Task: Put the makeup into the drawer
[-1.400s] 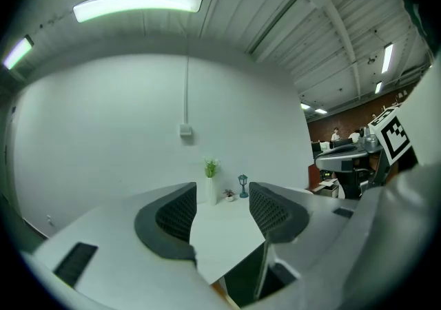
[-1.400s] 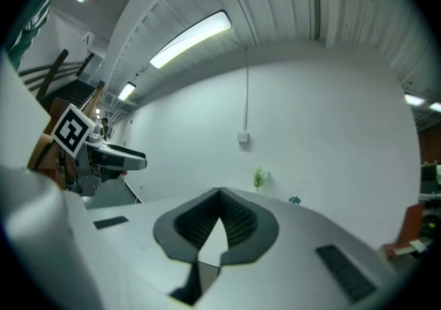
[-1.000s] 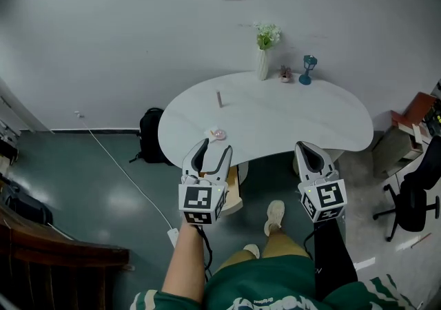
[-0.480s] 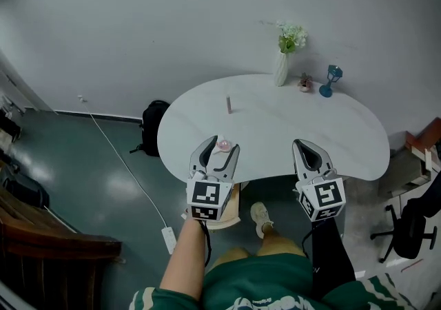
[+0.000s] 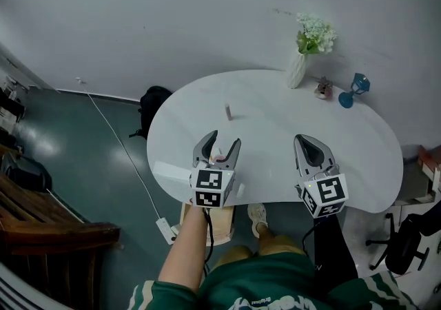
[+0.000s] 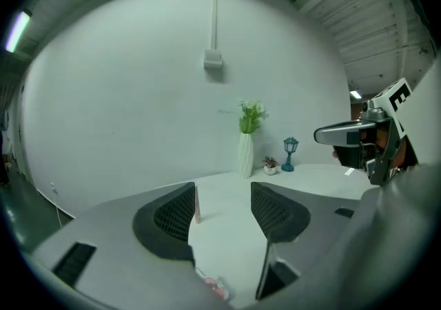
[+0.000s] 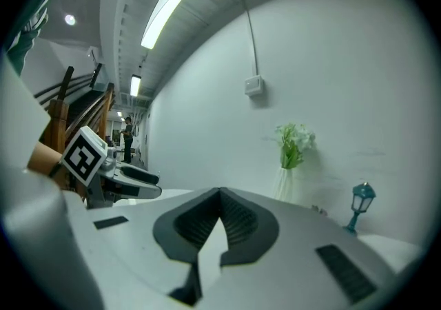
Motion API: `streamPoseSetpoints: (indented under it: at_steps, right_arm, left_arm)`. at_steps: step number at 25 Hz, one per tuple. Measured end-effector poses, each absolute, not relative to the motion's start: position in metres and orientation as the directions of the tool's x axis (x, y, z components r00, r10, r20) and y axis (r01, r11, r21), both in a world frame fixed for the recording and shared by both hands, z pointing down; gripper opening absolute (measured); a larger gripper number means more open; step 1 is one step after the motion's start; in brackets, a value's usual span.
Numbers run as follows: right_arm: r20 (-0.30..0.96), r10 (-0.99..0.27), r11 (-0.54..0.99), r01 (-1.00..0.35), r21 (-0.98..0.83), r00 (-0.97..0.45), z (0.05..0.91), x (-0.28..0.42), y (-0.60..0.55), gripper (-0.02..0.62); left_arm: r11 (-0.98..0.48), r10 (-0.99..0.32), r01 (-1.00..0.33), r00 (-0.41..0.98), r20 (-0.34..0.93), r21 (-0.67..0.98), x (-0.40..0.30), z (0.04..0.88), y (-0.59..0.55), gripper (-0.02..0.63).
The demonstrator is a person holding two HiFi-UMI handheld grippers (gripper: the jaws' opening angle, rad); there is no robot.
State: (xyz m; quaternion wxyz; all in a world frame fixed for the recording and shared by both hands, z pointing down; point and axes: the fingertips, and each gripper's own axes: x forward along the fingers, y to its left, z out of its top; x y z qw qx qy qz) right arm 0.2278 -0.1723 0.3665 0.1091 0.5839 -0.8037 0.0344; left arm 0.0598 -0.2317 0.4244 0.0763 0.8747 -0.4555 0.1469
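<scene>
Pink makeup compact (image 5: 219,159), below left hand-held gripper (image 5: 223,139), empty jaws just widened

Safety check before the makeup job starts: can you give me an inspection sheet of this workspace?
Surface: white curved table, few things on it.
Job's things: small pink item near the front edge; thin upright stick farther back; drawer not clearly seen.
Clutter: vase of flowers, small pot, blue lantern at the back edge.
Grippers: left gripper open, jaws have just been opening, nothing held between them; right gripper shut, empty.
Cables: white cable across the floor to a power strip.
Surroundings: black backpack, office chair, wooden furniture.
</scene>
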Motion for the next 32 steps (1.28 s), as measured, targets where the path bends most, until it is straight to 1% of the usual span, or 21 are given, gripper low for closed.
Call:
streamPoseSetpoints:
  at_steps: [10,20,22,23,25,29,32]
  right_arm:
    - [0.303,-0.875,0.403,-0.915,0.024,-0.377,0.430,0.247,-0.262,0.003]
    - [0.357,-0.838,0.438,-0.899,-0.009,-0.412,0.471,0.251,-0.297,0.003]
    - [0.364,-0.833,0.444,-0.896,-0.011,-0.417,0.476,0.250,-0.300,0.003]
    - [0.366,-0.831,0.447,-0.895,-0.010,-0.419,0.477,0.250,-0.301,0.003]
    - [0.372,-0.827,0.451,-0.892,-0.011,-0.422,0.481,0.250,-0.303,0.003]
    - [0.378,-0.823,0.453,-0.891,-0.014,-0.424,0.485,0.249,-0.306,0.003]
    - [0.368,-0.822,0.460,-0.888,-0.019,-0.434,0.482,0.242,-0.308,0.003]
  left_arm:
    - [-0.468,-0.777,-0.883,0.433,0.457,0.041,0.065,0.509,-0.324,0.261]
    - [-0.463,-0.748,-0.884,0.431,0.505,0.067,0.077,0.557,-0.364,0.245]
    - [-0.462,-0.744,-0.885,0.426,0.515,0.064,0.079,0.563,-0.368,0.228]
    - [-0.455,-0.747,-0.889,0.416,0.518,0.057,0.078,0.565,-0.370,0.208]
    - [-0.441,-0.761,-0.897,0.397,0.513,0.040,0.075,0.565,-0.374,0.072]
    - [-0.466,-0.754,-0.884,0.421,0.505,0.041,0.076,0.560,-0.372,0.067]
    - [-0.490,-0.736,-0.868,0.459,0.497,0.075,0.077,0.548,-0.367,0.067]
